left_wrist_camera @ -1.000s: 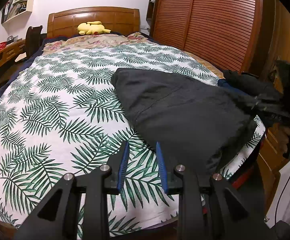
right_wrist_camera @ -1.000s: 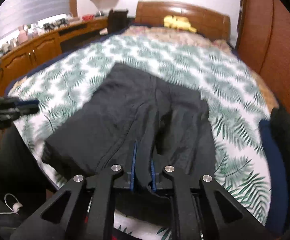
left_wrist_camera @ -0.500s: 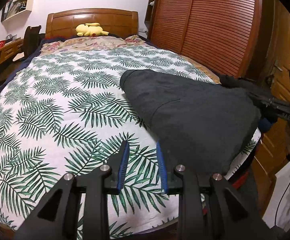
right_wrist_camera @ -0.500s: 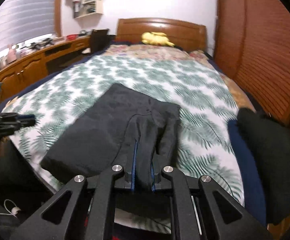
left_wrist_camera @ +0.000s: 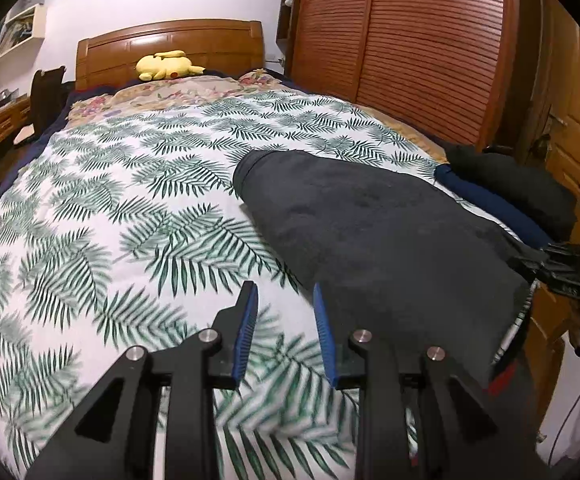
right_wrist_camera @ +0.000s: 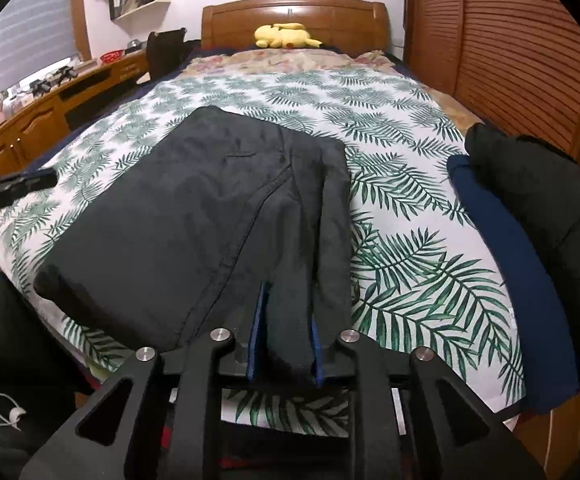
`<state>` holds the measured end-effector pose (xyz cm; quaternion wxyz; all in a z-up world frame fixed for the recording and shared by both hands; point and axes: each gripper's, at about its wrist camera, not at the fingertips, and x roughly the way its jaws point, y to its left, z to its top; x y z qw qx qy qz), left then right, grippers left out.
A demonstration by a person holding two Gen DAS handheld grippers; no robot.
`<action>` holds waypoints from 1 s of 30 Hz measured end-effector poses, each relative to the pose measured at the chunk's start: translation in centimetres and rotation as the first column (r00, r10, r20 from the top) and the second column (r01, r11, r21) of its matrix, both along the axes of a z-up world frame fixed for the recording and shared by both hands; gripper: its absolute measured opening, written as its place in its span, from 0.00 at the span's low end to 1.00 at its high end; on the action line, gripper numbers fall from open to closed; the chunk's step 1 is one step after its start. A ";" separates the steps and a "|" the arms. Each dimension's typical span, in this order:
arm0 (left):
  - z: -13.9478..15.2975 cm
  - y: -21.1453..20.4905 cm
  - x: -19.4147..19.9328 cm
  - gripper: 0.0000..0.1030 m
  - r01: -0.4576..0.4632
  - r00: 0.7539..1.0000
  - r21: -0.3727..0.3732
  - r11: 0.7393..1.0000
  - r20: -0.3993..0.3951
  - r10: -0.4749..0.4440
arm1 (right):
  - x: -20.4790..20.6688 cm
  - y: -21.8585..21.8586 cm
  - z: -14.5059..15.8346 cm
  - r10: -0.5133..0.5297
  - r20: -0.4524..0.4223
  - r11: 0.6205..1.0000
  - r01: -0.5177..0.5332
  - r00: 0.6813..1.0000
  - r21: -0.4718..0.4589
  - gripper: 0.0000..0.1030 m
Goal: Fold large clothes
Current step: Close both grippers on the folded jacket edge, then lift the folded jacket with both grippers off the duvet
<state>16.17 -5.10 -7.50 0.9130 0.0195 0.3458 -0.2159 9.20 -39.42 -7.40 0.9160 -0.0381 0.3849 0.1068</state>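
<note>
No legible writing. Dark trousers [right_wrist_camera: 209, 208] lie lengthwise towards the headboard [right_wrist_camera: 294, 20]. Right gripper [right_wrist_camera: 283, 332] jaws, just opening, straddle fabric; left gripper [left_wrist_camera: 285, 332] narrowly parted, empty.

Dark grey trousers [right_wrist_camera: 193, 216] on white, green-fern-patterned bedspread [left_wrist_camera: 101, 216]; yellow plush toy [left_wrist_camera: 167, 66].

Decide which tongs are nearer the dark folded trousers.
Right. The right tongs, jaws just opening, have a fold of the trousers between them. The left tongs are open over the bedspread beside the trousers, holding nothing.
</note>
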 end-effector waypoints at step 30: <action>-6.6 -6.7 20.4 0.83 0.007 0.993 0.127 0.992 -0.118 0.008 | 2.2 -1.6 -4.2 -0.067 -0.072 0.992 0.074 0.995 0.106 0.77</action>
